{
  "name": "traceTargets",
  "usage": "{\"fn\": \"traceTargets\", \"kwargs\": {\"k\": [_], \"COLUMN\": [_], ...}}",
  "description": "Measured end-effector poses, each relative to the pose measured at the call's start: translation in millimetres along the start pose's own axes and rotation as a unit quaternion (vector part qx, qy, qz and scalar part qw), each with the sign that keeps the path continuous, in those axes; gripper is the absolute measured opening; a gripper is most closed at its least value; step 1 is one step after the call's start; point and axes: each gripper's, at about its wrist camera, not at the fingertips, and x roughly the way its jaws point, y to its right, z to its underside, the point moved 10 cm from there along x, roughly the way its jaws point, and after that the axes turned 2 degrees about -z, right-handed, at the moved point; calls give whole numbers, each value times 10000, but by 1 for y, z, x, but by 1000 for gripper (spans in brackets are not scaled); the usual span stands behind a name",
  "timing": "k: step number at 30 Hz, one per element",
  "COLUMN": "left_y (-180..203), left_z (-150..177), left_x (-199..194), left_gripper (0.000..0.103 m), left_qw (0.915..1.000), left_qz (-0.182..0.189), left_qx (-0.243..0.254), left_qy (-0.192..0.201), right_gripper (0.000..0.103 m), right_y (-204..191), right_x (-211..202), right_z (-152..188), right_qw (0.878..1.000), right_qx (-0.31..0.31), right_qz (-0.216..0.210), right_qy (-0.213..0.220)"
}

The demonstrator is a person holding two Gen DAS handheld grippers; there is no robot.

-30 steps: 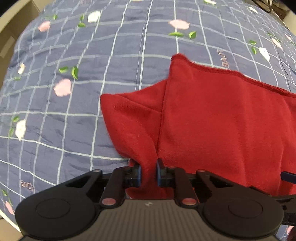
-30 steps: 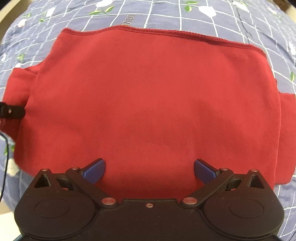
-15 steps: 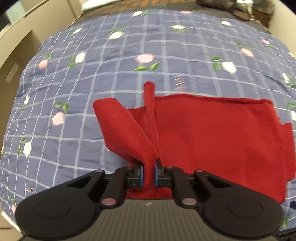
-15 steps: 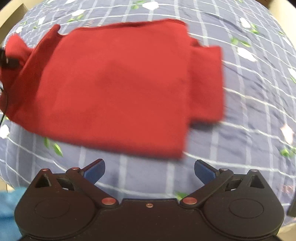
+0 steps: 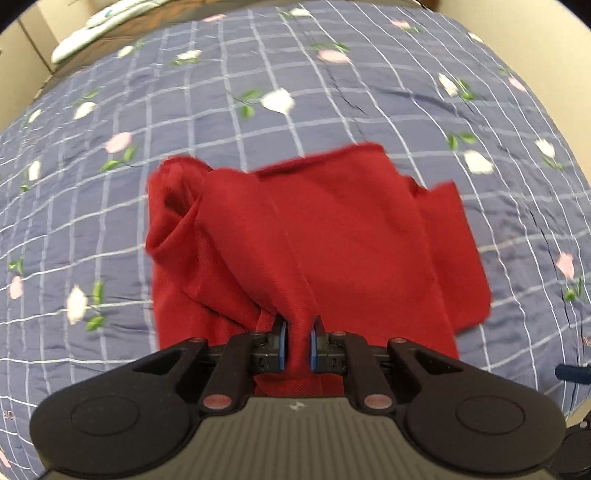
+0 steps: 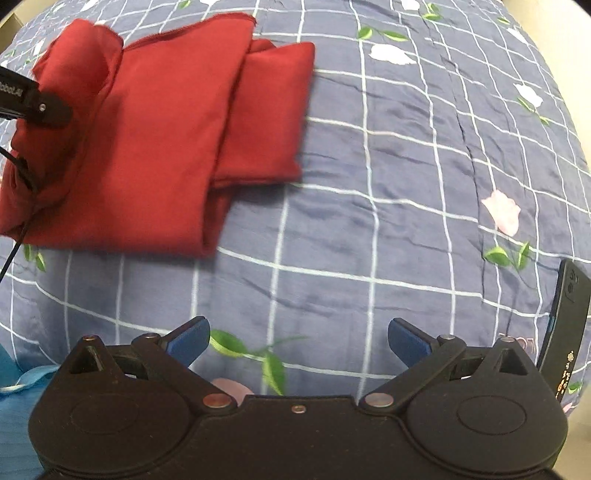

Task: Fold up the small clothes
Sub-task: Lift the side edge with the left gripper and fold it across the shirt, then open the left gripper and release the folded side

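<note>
**Left gripper pinches the red garment; right gripper spread over bare quilt**

Nearest in the left wrist view, the left gripper (image 5: 296, 345) has its blue pads clenched on a gathered ridge of the red garment (image 5: 314, 236), which rises from the pinch and spreads toward 12 o'clock. A rolled, open sleeve end (image 5: 173, 192) bulges at 10 o'clock, and a flat flap lies at 2 o'clock. Beyond it the checked quilt (image 5: 258, 92) with its flower print runs to the far edge, where a pale pillow (image 5: 96, 27) lies at 11 o'clock.

In the right wrist view, the right gripper (image 6: 298, 341) stands released, fingers wide apart with nothing between them, over bare quilt. A dark phone (image 6: 563, 325) lies at 3 o'clock, just beside its right finger, and a blue cloth (image 6: 14, 384) shows at 8 o'clock. Farther off, at 10 to 11 o'clock, the garment lies partly folded on the quilt, well apart from this gripper, with the left gripper's black body at its left edge.
</note>
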Motion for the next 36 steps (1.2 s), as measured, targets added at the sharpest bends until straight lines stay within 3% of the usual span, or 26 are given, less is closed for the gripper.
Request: {"fn": "traceTargets", "kwargs": {"k": [4,9,16,19,23,26,29,34,36], "left_y": [13,14,2,-16,-61,-94,-119,-138,-137], "left_z": [7,13,18,20,27,38,53,80,90], "left_x": [9,10,-4,-14,-23,-19,-5,19,24], "left_gripper": [16,25,67,81,95,97,97,97,97], "left_qw": [9999,9981,9950,9950,9911,9844,9779,9731,9732], "left_qz": [65,475,745,562,-42,-308,-504,-759,-698], "left_qx": [1,-316,-644,-825,-1319,-1727,-2021,-2029,-2007], "left_qy": [-145,-235,-134,0,190,136,-186,-779,-877], "right_gripper": [103,103,103,103,102,102,102,102,102], "right_y": [3,1,-7,-16,-33,-46,-61,-80,-84], "right_x": [2,3,8,7,2,-6,-13,-12,-8], "right_z": [5,6,5,-1,-19,-40,-63,-100,-111], "right_qw": [9999,9996,9991,9990,9986,9961,9899,9751,9726], "right_qx": [-109,-238,-304,-334,-204,51,423,1143,1360], "right_qz": [-43,-97,-181,-240,-491,-860,-1305,-1841,-1829], "right_qy": [-75,-126,-221,-168,13,212,364,468,462]}}
